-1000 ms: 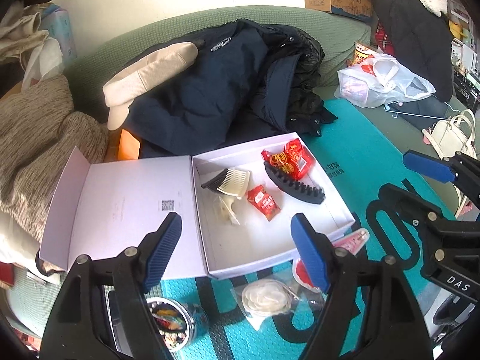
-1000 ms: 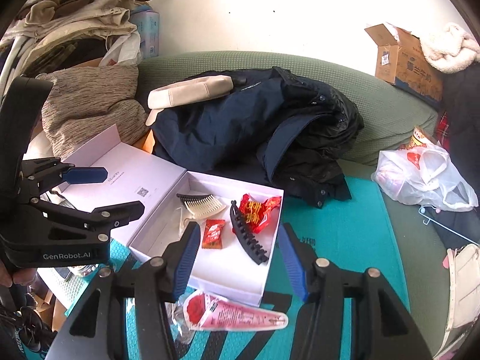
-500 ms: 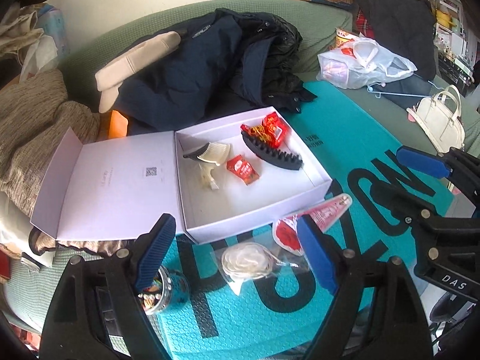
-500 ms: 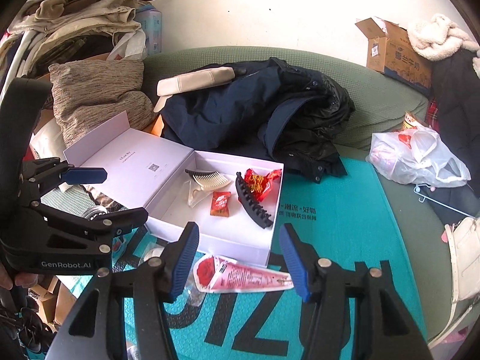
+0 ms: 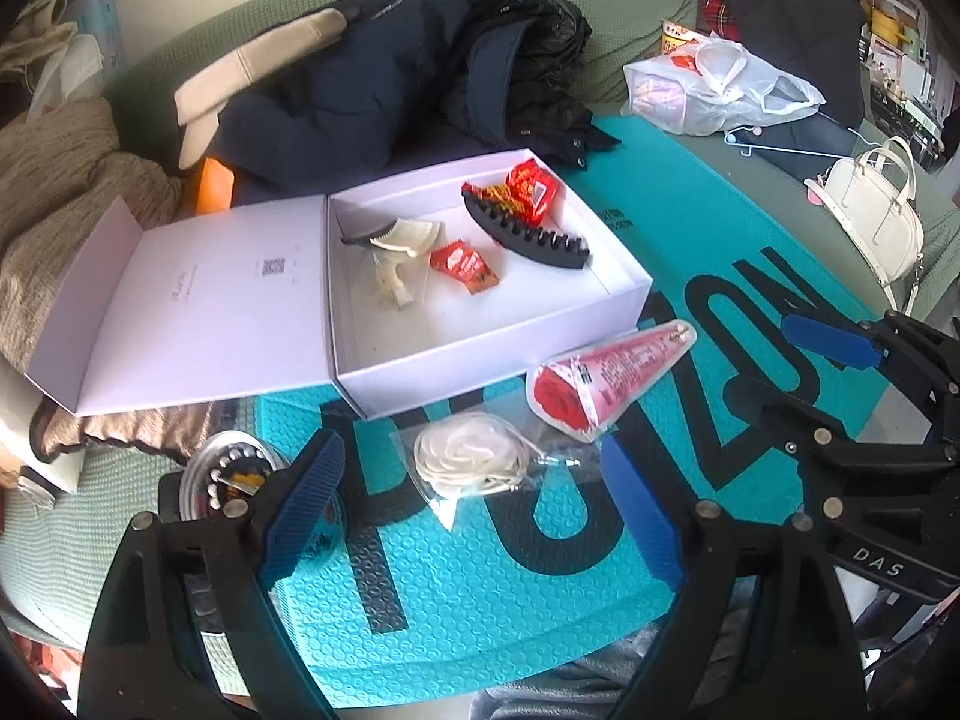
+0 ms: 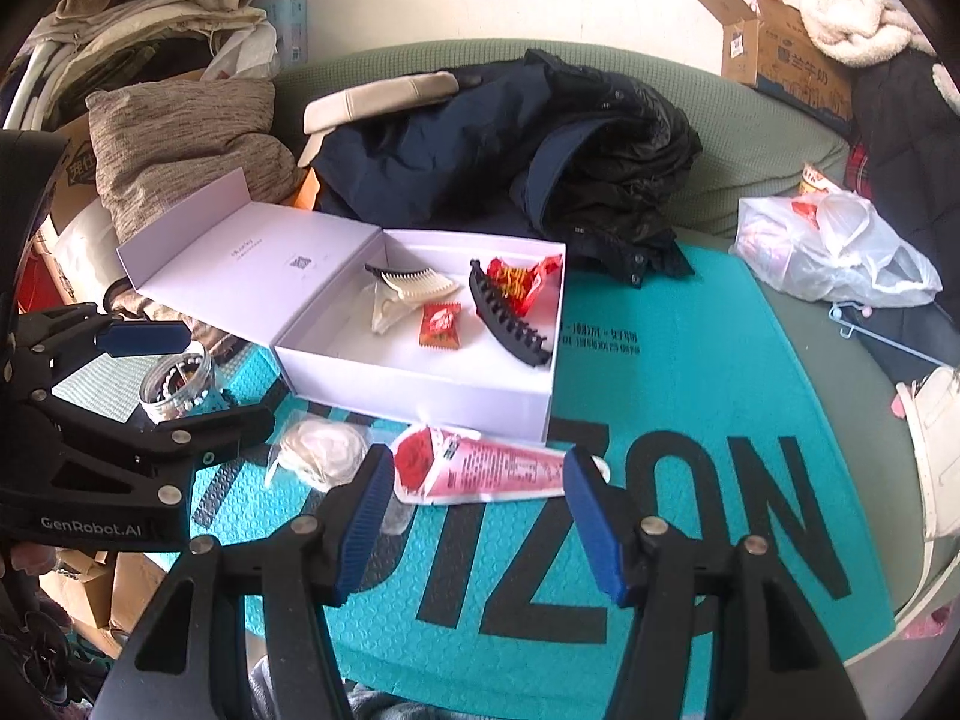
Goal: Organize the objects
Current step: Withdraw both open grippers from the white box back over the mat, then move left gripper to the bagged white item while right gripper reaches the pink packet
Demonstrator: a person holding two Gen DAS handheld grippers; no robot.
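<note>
An open white box lies on a teal mat and holds a black hair claw, a red snack packet, a small red sachet and a cream comb. In front of the box lie a red cone-shaped packet, a clear bag of coiled white cord and a bead jar. My left gripper hovers over the cord bag, its jaws opening, nothing between the pads. My right gripper hangs above the cone packet, its jaws opening too, gripping nothing.
A dark jacket is heaped on the green sofa behind the box. A white plastic bag and a white handbag lie to the right. A brown cushion and piled clothes sit to the left, a cardboard box at the back right.
Both grippers have sunk toward the mat and drawn back from the box. The left jaws stand wider. The cord bag and the cone packet now sit between the fingertips in view.
</note>
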